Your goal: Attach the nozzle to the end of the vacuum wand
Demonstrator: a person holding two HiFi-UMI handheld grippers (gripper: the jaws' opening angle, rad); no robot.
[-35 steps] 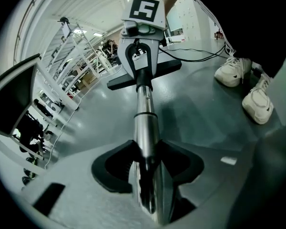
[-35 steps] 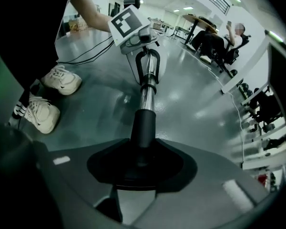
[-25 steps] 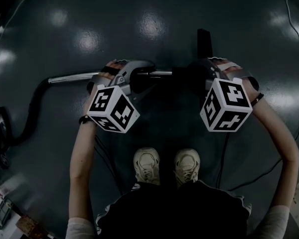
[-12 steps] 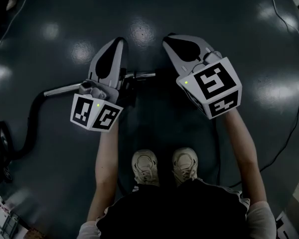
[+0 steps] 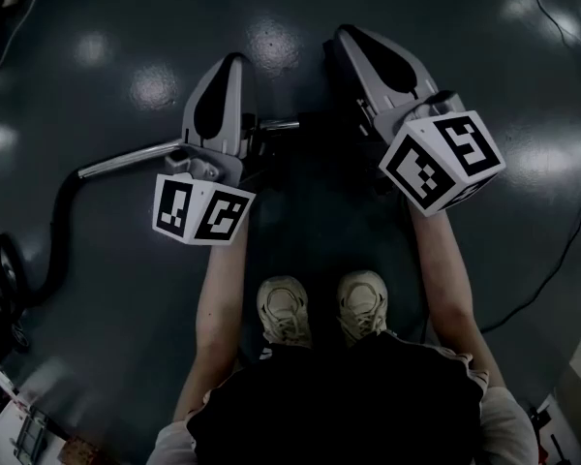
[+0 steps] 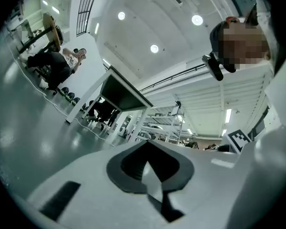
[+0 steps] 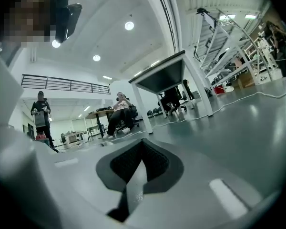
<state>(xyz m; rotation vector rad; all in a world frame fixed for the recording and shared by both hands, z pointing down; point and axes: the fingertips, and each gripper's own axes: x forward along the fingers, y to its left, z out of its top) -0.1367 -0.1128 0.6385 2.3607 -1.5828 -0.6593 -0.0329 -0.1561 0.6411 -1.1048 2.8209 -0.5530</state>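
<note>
Vacuum wand [image 5: 136,155]: a bright metal tube lying on the dark floor [image 5: 126,289]. In the head view it runs from a black hose [image 5: 63,216] at the left, up and to the right, to its end [image 5: 289,123] in the gap between the two claws.

Left claw [image 5: 234,64]: it points forward, away from the person, and crosses over the tube in the head view without gripping it. In the left gripper view [image 6: 146,151] the two pads are pressed together with nothing between them, and the camera looks out across the room and up at the ceiling, not at the wand.

Right claw [image 5: 347,35]: it also points forward. In the right gripper view [image 7: 141,149] it is pressed together and empty.

Nozzle: it cannot be picked out with any certainty. The floor beyond the tube's end is very dark, and the right claw covers much of that area.

Progress, as a judgement: neither claw holds the wand or the nozzle, so no joining is under way at this moment. Whether the nozzle already sits on the tube's end cannot be read from these views. If it does not, the whole task remains: spread a claw, take up the nozzle, steady the tube with the other claw, line the two up and push them together.

The person's shoes [image 5: 320,308] stand just behind the wand.
</note>
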